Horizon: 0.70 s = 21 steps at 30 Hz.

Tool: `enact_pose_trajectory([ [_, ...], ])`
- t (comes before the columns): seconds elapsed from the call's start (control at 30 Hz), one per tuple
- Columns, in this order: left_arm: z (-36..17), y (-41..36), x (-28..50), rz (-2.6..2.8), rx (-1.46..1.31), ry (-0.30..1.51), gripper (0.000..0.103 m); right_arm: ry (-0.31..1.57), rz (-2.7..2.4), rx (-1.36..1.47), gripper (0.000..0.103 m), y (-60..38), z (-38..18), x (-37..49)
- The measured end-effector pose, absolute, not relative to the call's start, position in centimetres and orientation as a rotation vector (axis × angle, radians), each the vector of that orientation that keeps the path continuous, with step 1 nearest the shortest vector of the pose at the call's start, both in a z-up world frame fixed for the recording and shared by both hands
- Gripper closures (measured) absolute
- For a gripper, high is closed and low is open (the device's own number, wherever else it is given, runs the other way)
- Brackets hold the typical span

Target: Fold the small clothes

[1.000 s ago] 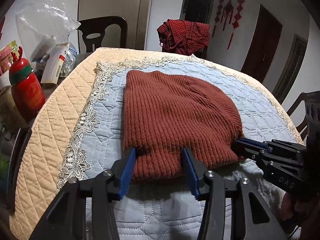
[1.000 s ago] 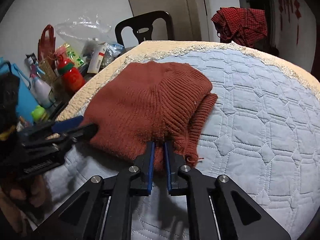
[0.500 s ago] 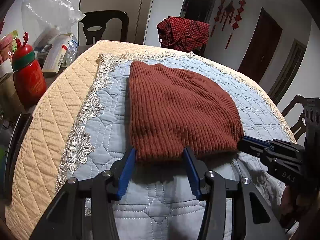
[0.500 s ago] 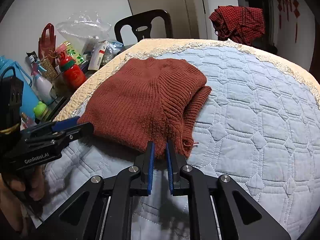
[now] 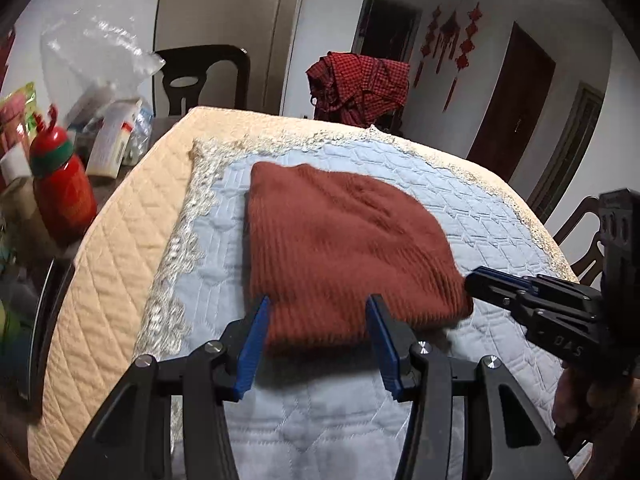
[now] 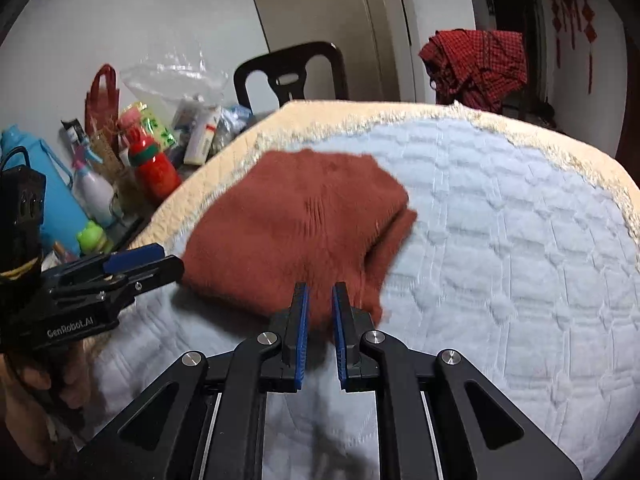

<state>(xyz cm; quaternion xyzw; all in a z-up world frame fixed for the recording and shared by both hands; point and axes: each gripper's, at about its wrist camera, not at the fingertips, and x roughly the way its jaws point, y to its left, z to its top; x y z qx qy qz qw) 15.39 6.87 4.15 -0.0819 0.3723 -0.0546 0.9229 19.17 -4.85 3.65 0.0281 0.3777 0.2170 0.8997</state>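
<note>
The folded rust knit garment lies flat on the quilted worktop. Your right gripper, jaws slightly parted, has just let go and backed off; your left gripper hovers half-open, empty. Fold appears complete.

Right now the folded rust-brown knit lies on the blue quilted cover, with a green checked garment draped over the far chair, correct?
Not quite: the checked garment over the far chair is red, as the left wrist view shows. The folded rust-brown knit does lie on the blue quilted cover.
</note>
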Motion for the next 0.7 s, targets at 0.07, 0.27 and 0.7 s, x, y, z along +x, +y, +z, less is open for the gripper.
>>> enact_pose_trajectory([
  [0.07,3.5,6.4,16.2,-0.128,-0.173,0.783,0.051,0.79,0.447,0.052,0.092,-4.5,3.2,20.1],
  [0.27,2.7,5.7,16.4,-0.124,-0.157,0.809,0.051,0.837,0.442,0.11,0.091,-5.4,1.7,21.7],
  [0.7,2.4,5.6,12.9,-0.085,-0.11,0.868,0.051,0.861,0.456,-0.064,0.067,-3.8,2.0,15.4],
])
